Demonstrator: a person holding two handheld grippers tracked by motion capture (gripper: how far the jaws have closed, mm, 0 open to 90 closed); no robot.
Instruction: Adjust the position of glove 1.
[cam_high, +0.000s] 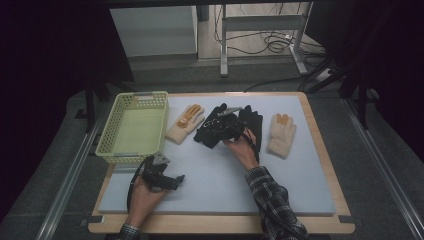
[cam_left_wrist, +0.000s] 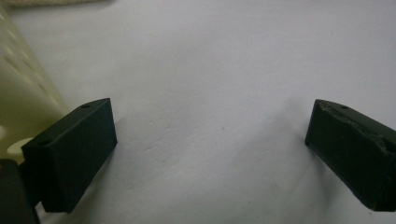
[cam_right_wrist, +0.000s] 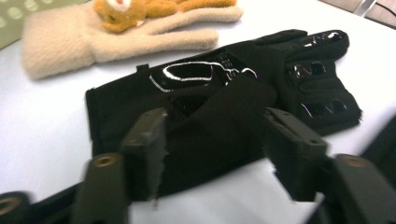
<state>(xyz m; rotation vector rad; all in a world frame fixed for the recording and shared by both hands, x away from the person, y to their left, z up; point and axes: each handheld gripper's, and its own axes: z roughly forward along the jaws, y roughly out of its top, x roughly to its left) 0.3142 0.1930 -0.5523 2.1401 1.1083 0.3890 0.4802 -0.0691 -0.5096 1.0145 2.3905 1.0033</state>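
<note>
A yellow basket (cam_high: 132, 127) and two cream gloves (cam_high: 185, 123) flank the black glove (cam_right_wrist: 219, 100); right gripper (cam_right_wrist: 215, 140) jaws straddle it, open; left gripper (cam_left_wrist: 210, 154) jaws gape over bare worktop (cam_left_wrist: 210, 70).

In the high view, the right hand-held gripper (cam_high: 226, 122) sits on top of the black gloves (cam_high: 252, 120), so it hides much of them. It is dark on dark there, and its jaws are too small to make out.

In the right gripper view, the cream glove (cam_right_wrist: 116, 39) is cut off at the top edge, and the jaws look blurry down low.

In the left gripper view, the basket (cam_left_wrist: 23, 88) is cut off at the left edge, and the right jaw runs off the side.
</note>
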